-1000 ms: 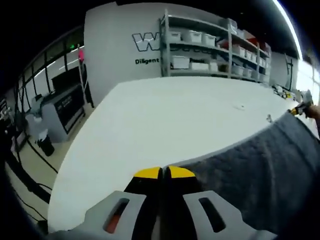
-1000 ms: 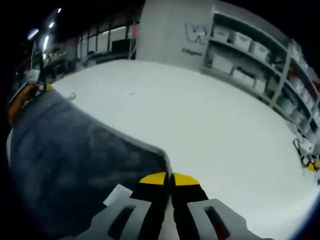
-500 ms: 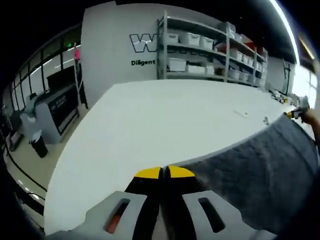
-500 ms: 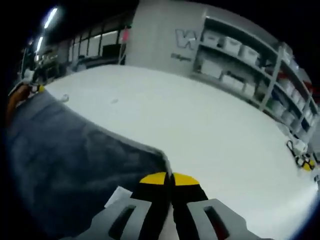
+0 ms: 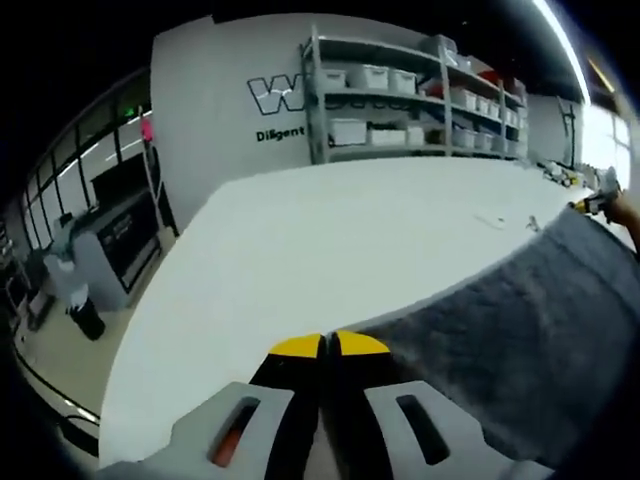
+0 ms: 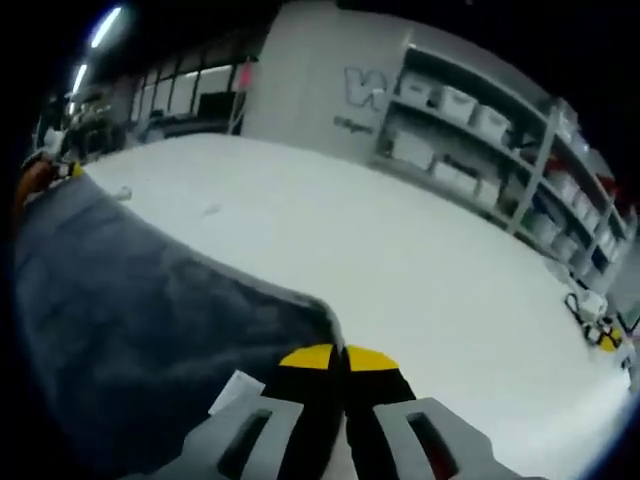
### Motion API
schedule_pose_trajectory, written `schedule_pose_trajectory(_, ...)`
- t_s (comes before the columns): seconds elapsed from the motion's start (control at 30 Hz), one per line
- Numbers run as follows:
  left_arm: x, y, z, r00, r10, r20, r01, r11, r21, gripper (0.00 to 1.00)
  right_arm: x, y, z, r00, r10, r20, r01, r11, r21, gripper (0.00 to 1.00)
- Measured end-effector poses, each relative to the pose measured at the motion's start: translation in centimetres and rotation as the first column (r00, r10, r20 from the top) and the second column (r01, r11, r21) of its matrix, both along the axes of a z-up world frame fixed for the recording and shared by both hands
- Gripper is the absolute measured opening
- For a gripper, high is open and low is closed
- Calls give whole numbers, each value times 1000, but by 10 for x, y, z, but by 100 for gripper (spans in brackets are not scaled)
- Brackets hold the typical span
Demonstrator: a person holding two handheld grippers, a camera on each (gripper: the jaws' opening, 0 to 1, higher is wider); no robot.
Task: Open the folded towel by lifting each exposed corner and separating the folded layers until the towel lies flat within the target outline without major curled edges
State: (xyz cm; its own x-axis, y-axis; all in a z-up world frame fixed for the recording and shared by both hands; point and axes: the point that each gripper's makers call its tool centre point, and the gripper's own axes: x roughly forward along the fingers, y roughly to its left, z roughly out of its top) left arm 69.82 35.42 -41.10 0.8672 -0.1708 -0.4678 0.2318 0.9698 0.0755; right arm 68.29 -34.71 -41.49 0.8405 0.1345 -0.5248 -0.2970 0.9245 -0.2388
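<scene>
- Left gripper (image 5: 330,345), yellow-tipped black jaws on grey arms: jaws were pressed together, pinching one corner of the dark grey terry towel (image 5: 520,320).
- Right gripper (image 6: 335,357), same make: jaws were pressed together on the opposite corner of the towel (image 6: 130,310); a small white tag (image 6: 232,388) lay on the cloth just beside the jaws.
- Towel: stretched taut between the two grippers, its long edge running across the broad white tabletop (image 5: 330,230); whether it rested on the surface or hung just above cannot be told.
- Tabletop, far edge in the right gripper view: small black-and-yellow items (image 6: 598,325).
- Background: grey metal shelving with white storage bins (image 5: 400,95), white wall with dark lettering (image 5: 275,100).
</scene>
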Motion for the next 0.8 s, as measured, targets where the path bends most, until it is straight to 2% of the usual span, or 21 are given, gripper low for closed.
schedule_pose_trajectory(0.13,3,1,0,1000,-2,4,2,999,-34,3,0,2,0,1000,-6,6,6,1000,14,0)
schedule_pose_trajectory(0.33,4,1,1,1000,-2,8,2,1000,-6,3,-5,5,0,1000,-10,14,10,1000,12,0)
schedule_pose_trajectory(0.5,2,0,1,1000,-4,6,4,1000,-23,3,-7,8,-1,1000,-19,25,19,1000,14,0)
schedule_pose_trajectory(0.6,4,-2,1,1000,-16,19,15,999,28,3,-8,10,-1,999,-23,32,23,1000,7,0)
schedule_pose_trajectory(0.67,6,-3,1,1000,-12,20,11,1000,28,3,-10,10,-1,999,-22,38,22,1000,2,0)
schedule_pose_trajectory(0.7,7,-3,2,1000,-12,23,11,1000,26,3,-10,10,-1,999,-22,40,22,1000,3,0)
schedule_pose_trajectory(0.8,7,-4,2,999,-11,36,12,999,-34,5,-10,11,-1,997,-48,55,46,998,43,0)
